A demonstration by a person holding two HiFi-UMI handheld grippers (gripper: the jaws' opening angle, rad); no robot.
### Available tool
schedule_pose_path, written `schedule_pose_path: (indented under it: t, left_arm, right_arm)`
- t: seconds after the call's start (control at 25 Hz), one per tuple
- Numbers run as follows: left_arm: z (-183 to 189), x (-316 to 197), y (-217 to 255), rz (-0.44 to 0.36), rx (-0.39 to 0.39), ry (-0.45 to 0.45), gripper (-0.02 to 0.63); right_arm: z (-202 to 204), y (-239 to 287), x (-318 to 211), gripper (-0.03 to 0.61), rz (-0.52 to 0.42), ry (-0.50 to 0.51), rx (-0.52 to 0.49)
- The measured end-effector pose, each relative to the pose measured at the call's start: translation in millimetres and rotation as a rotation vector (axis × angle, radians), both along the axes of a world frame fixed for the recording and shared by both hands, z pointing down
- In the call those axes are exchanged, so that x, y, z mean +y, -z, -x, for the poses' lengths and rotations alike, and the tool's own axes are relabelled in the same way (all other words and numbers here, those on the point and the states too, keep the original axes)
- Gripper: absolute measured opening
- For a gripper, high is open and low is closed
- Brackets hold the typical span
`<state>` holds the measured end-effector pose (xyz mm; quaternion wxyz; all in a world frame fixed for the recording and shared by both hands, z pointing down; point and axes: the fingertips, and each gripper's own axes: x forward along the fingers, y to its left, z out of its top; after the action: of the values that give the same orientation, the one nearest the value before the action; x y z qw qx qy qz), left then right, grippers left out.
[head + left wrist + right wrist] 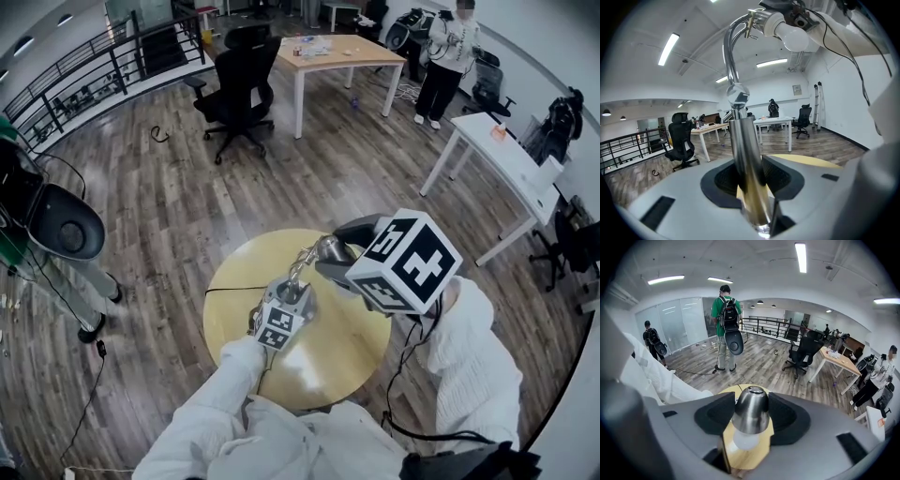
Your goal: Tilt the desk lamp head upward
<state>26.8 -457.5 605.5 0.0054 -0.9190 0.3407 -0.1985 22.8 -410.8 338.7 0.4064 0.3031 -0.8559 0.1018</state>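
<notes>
The desk lamp stands on a round yellow table (pixel 330 361). Its chrome stem (pixel 746 168) rises between the dark pads of my left gripper (pixel 749 183), which is shut on it. Above the stem, a curved neck (pixel 730 51) bends over to the lamp head (pixel 774 21) with its white bulb (pixel 794 38). In the right gripper view, the rounded metal lamp head (pixel 751 409) sits between the pads of my right gripper (pixel 751 417), shut on it, with the bulb (pixel 745 441) facing the camera. In the head view, the left gripper (pixel 292 292) is low on the lamp and the right gripper (pixel 337 258) is at the lamp head (pixel 328 249).
A thin black cable (pixel 234 289) runs across the table. A black office chair (pixel 239 80) and a wooden table (pixel 337 52) stand farther off, with a white desk (pixel 511 164) at right. A person (pixel 450 52) stands at the back. Another person with a backpack (pixel 725 319) stands close by.
</notes>
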Motion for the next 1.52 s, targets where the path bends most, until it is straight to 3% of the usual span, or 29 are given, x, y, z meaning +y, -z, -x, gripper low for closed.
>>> schedule_pose_path:
  t: [0.24, 0.44, 0.64, 0.76, 0.88, 1.0, 1.04, 1.12, 1.32, 1.4, 1.52]
  left_arm:
    - [0, 0, -2, -0.007, 0.003, 0.002, 0.132]
    - [-2, -2, -3, -0.005, 0.03, 0.006, 0.132]
    - [7, 3, 2, 0.034, 0.098, 0.052, 0.133]
    - [18, 14, 11, 0.079, 0.179, 0.077, 0.137]
    - [39, 31, 28, 0.068, 0.227, 0.128, 0.137]
    - [67, 54, 40, 0.047, 0.255, 0.202, 0.136]
    - [76, 62, 41, 0.042, 0.257, 0.225, 0.114]
    - [87, 76, 45, 0.035, 0.25, 0.268, 0.0]
    - [86, 108, 45, 0.107, 0.301, 0.332, 0.0]
    - [81, 118, 35, 0.138, 0.28, 0.35, 0.0]
    - [73, 131, 30, 0.157, 0.271, 0.347, 0.0]
  right_arm:
    - [2, -2, 2, 0.232, -0.024, 0.035, -0.028]
    - [2, 2, 5, 0.232, -0.157, 0.103, -0.032]
    - [-12, 18, 13, 0.232, -0.262, 0.072, -0.082]
    - [-37, 34, 19, 0.232, -0.28, -0.017, -0.223]
    - [-65, 48, 32, 0.23, -0.278, -0.133, -0.407]
    - [-101, 30, 42, 0.225, -0.277, -0.316, -0.518]
    - [-115, 17, 44, 0.187, -0.275, -0.392, -0.537]
    - [-138, -22, 49, 0.012, -0.251, -0.533, -0.563]
    - [-140, -165, 74, 0.012, -0.092, -0.733, -0.49]
    - [-121, -208, 84, 0.012, -0.041, -0.742, -0.44]
    - [-97, -224, 87, 0.012, -0.024, -0.707, -0.427]
